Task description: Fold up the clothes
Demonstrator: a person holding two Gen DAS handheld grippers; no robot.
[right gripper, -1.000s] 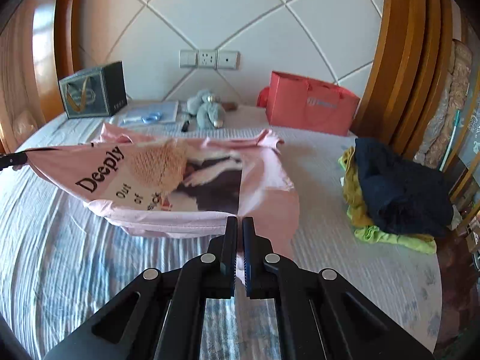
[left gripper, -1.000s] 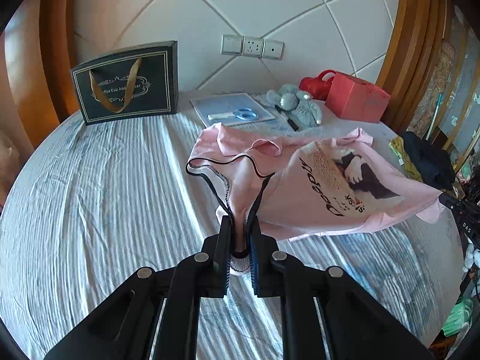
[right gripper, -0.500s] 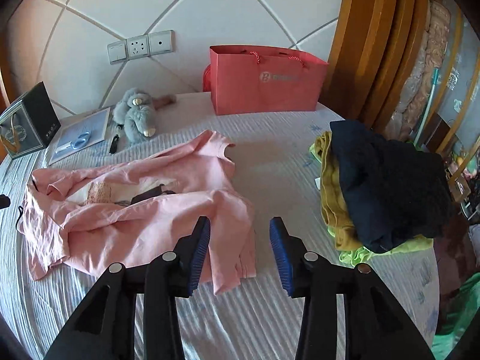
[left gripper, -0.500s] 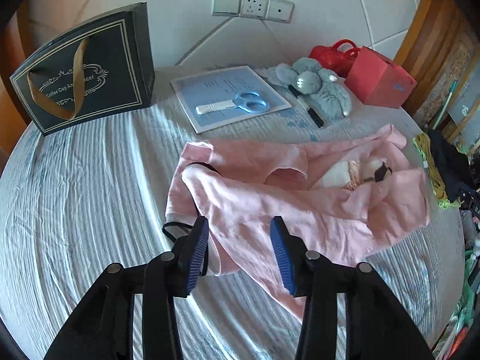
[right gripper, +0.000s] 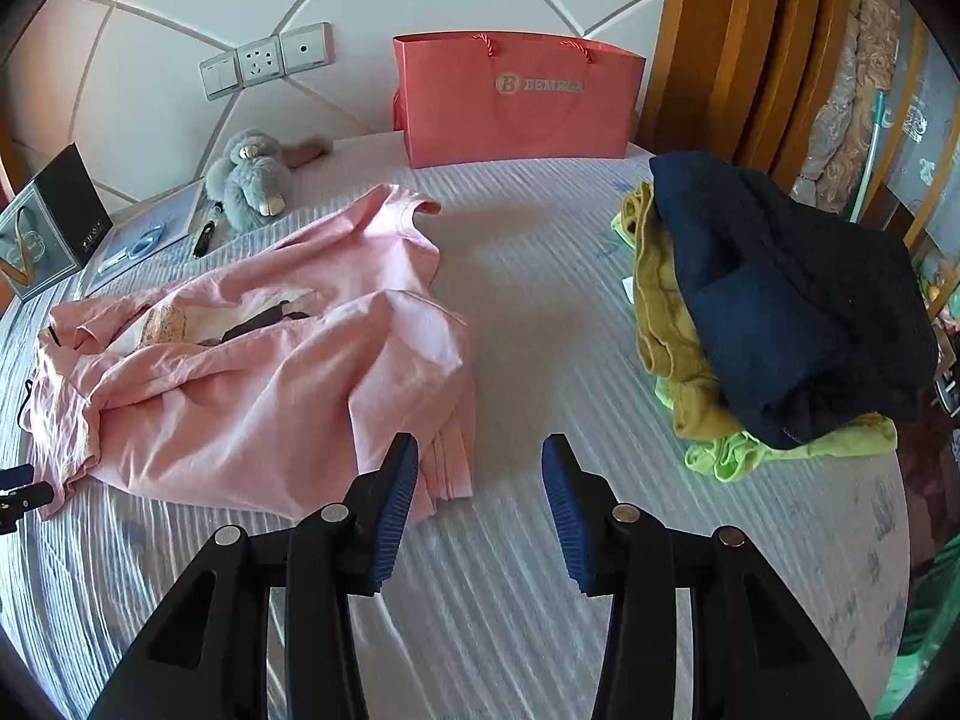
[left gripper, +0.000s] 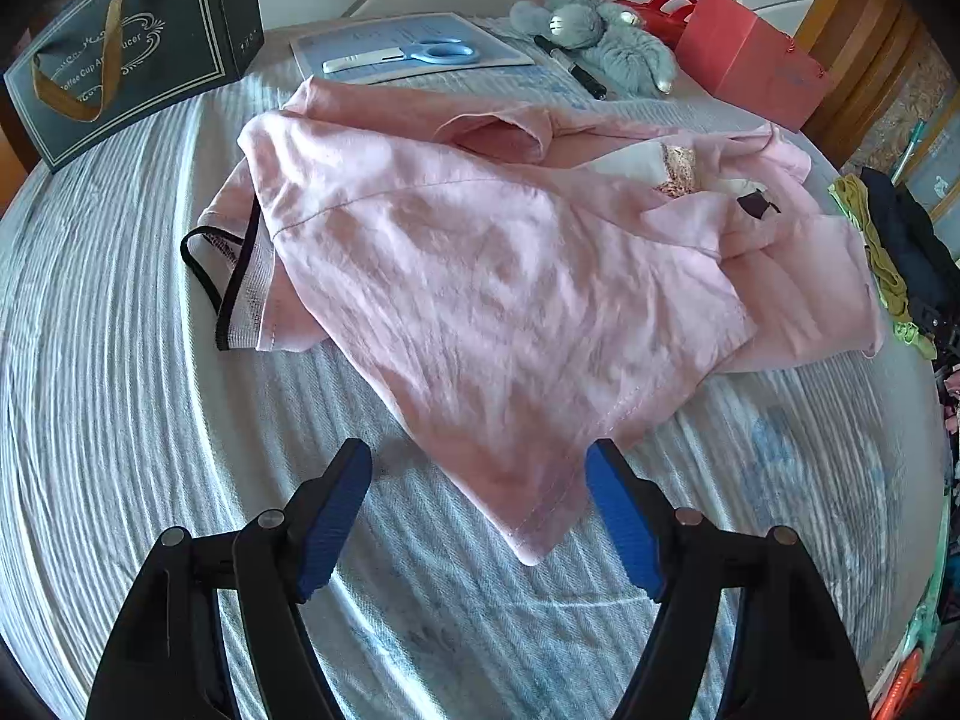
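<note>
A pink T-shirt lies crumpled and loosely folded over itself on the striped bed sheet; its printed front is mostly hidden. It also shows in the right wrist view. My left gripper is open and empty, with a corner of the shirt's hem lying between its jaws. My right gripper is open and empty, just right of the shirt's near edge. A pile of other clothes, dark blue on mustard and lime green, sits to the right.
A black gift bag, a paper sheet with blue scissors, a pen, a grey plush toy and a red bag stand along the headboard wall. The bed's edge curves at the right.
Both grippers opened and let go of the pink shirt, which dropped from being held spread out into a crumpled heap on the bed. Both grippers have drawn closer over it.
</note>
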